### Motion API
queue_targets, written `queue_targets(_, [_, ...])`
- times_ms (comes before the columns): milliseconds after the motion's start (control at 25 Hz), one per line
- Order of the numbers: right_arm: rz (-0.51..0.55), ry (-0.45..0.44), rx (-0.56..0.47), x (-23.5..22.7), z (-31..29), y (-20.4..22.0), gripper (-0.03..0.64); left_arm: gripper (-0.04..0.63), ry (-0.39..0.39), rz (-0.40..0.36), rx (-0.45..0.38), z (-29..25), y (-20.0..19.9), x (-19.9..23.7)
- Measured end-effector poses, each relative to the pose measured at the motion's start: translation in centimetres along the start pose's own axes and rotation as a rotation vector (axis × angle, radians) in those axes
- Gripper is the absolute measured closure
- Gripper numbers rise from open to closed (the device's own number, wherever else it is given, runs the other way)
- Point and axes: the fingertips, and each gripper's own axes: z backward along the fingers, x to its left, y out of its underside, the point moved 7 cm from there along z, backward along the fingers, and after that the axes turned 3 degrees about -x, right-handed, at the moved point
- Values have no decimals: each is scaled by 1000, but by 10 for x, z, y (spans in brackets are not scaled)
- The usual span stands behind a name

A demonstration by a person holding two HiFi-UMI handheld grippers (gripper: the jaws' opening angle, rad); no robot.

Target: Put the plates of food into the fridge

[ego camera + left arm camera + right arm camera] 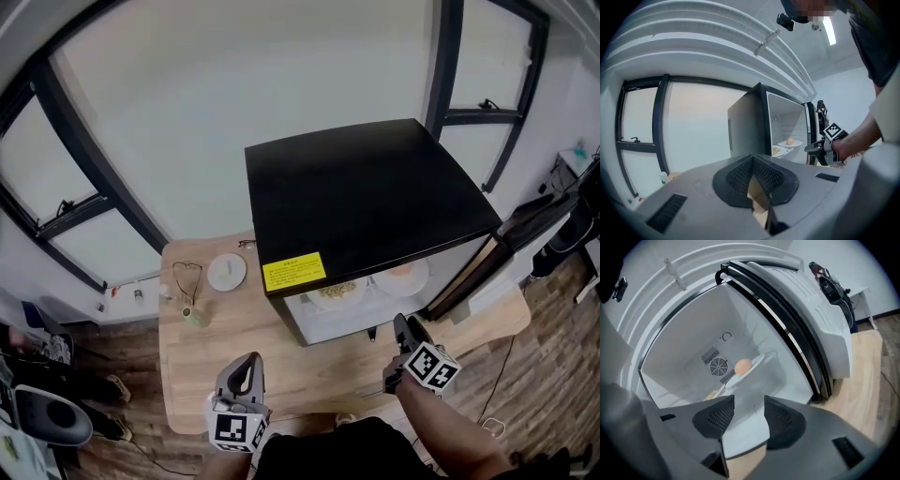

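Plate of noodles [336, 291] and plate with an orange ball [401, 275] sit inside the fridge [366, 197], at 12 o'clock from the right tongs [749, 399], which are wide and empty. Left tongs [752, 161] are pinched together and empty, over the tabletop [202, 375]. Probably next: push the door [473, 272] at 3 o'clock by its outer edge, slowly.

The fridge [366, 197] has a black top, a yellow label [293, 272] and a white inside; the plates [401, 275] in it are white, the bench [216, 339] pale wood grain, the floor [539, 370] darker brown planks
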Motion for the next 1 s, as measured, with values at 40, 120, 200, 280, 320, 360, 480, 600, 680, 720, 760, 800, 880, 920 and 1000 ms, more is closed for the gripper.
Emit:
queue_targets(40, [-15, 2, 17, 5, 2, 9, 406, 591, 4, -4, 0, 5, 0, 5])
queue_targets(120, [-36, -27, 45, 23, 4, 26, 439, 591, 11, 0, -1, 17, -1, 15])
queue_targets(200, [-42, -69, 67, 44, 5, 44, 461, 591, 6, 14, 4, 30, 1, 28])
queue_targets(280, [-40, -94, 92, 64, 9, 64, 475, 591, -4, 28, 17, 46, 4, 44])
queue_targets(320, [-38, -101, 107, 73, 12, 74, 477, 591, -8, 32, 23, 55, 6, 51])
queue_targets(360, [-35, -106, 125, 81, 15, 85, 480, 591, -13, 35, 30, 64, 9, 58])
queue_targets(480, [-18, -124, 186, 105, 25, 119, 488, 592, -48, 40, 50, 93, 18, 78])
queue_targets(600, [-3, -138, 236, 130, 32, 152, 489, 591, -84, 59, 32, 122, 24, 101])
queue_targets(680, [-4, -144, 269, 144, 38, 174, 489, 591, -95, 78, 16, 140, 28, 114])
queue_targets(720, [-12, -147, 290, 150, 41, 187, 489, 591, -103, 85, 13, 149, 31, 120])
queue_targets(760, [-27, -150, 314, 156, 46, 201, 489, 591, -110, 91, 15, 159, 34, 126])
queue_targets(800, [-48, -153, 339, 162, 52, 216, 489, 591, -117, 95, 21, 169, 39, 131])
queue_targets(880, [-87, -164, 380, 176, 64, 245, 489, 591, -123, 98, 37, 186, 48, 142])
queue_targets(920, [-96, -173, 399, 183, 71, 259, 489, 591, -122, 98, 44, 193, 53, 146])
queue_targets(1000, [-102, -193, 444, 193, 83, 286, 489, 591, -117, 100, 58, 206, 63, 153])
